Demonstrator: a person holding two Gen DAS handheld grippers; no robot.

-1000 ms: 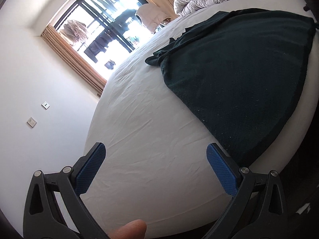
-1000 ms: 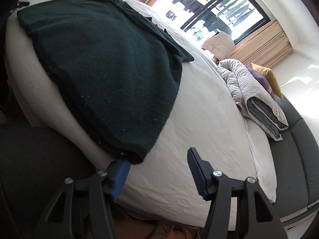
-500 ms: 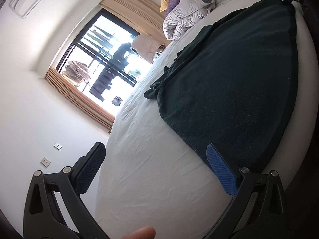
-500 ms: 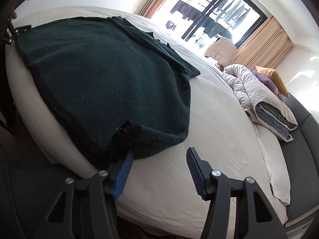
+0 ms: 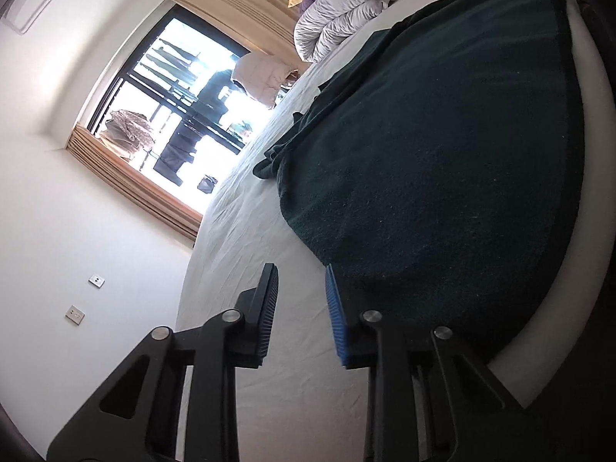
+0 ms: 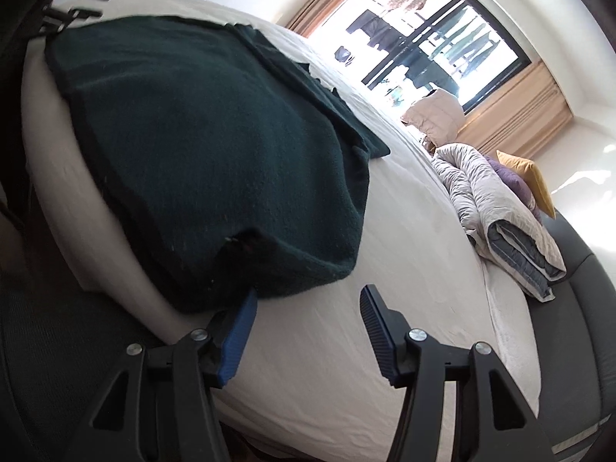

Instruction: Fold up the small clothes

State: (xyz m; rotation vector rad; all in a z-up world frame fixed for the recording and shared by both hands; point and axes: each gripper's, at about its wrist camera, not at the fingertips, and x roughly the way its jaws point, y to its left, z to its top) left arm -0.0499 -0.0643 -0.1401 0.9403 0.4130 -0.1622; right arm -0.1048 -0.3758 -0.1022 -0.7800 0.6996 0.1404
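Observation:
A dark green knitted garment (image 5: 442,146) lies spread on the white bed sheet (image 5: 246,254); it also shows in the right wrist view (image 6: 215,146). My left gripper (image 5: 302,288) is partly closed, with a narrow gap between its fingers. Its right pad (image 5: 334,308) touches the garment's near corner, and nothing is between the pads. My right gripper (image 6: 308,308) is open at the garment's other near corner. Its left pad (image 6: 238,331) sits under the lifted hem, which bulges up above it.
A folded grey duvet (image 6: 500,211) with purple and yellow pillows lies at the bed's head. A large window (image 5: 181,88) with beige curtains is beyond the bed. The bed's near edge (image 6: 57,208) drops to a dark floor. White wall with sockets (image 5: 75,313) is on the left.
My left gripper's fingers have closed from wide open to a narrow gap at the garment's corner. My right gripper has pushed under the hem, bunching that corner upward.

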